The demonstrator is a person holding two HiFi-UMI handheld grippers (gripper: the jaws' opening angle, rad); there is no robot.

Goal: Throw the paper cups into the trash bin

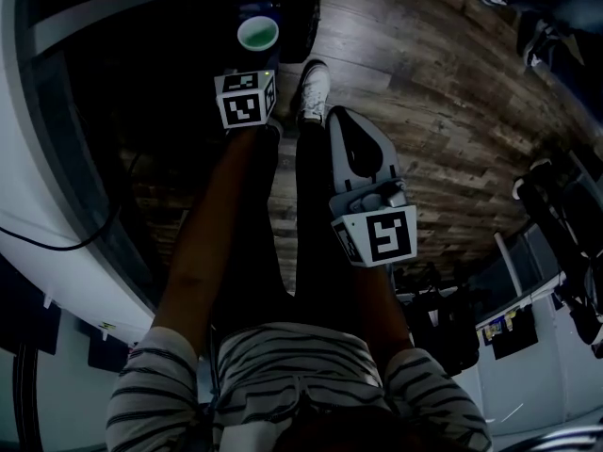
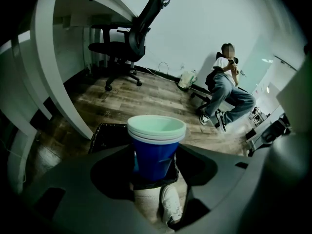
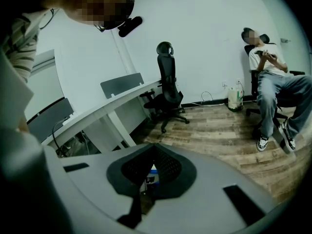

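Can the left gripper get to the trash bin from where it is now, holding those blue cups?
Probably yes. The left gripper holds the stacked blue cups right over the black-lined trash bin. Nothing shows between them. The white shoe is beside the bin, not over its opening.

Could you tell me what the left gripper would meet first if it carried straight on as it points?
Probably the black-bagged trash bin: the left gripper, clamped on the stacked blue paper cups, points down toward its open mouth. Depth is unclear: rim or inside, I cannot tell.
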